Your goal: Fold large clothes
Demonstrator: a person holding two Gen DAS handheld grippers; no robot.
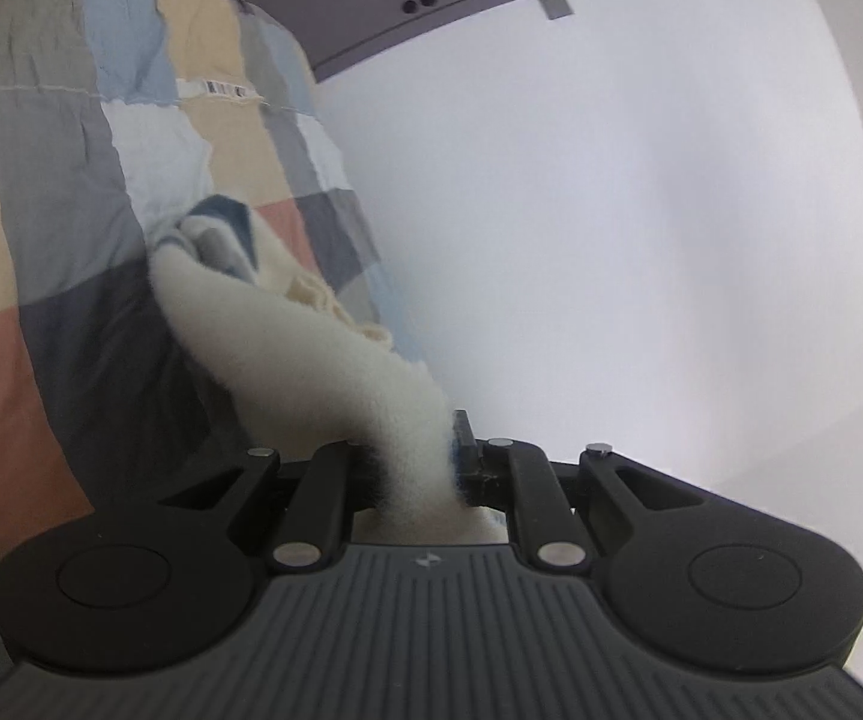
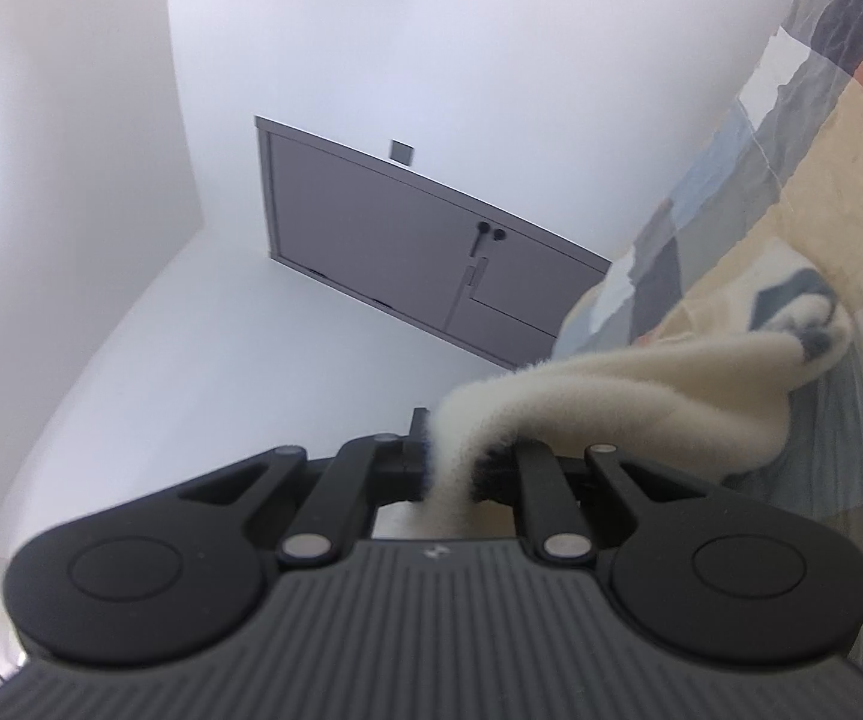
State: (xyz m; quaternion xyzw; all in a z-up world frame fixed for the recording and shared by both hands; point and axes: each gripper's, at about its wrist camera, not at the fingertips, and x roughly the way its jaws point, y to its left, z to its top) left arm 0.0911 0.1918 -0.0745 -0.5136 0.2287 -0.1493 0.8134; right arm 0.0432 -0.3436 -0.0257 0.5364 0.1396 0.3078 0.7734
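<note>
Nearest the lens, the left hand-held gripper (image 1: 431, 468) is clenched on a fold of the cream fleece garment (image 1: 287, 330), its jaws nearly closed with the fabric pinched between them. The right hand-held gripper (image 2: 452, 468) grips the same garment (image 2: 641, 384) just as tightly. Two grippers, one garment. From each grip the fleece stretches away to a bunched end with blue patches, lying against one patchwork quilt (image 1: 59, 192). Beyond the garment stand a white wall (image 1: 641, 210) and one grey door (image 2: 371, 240).
</note>
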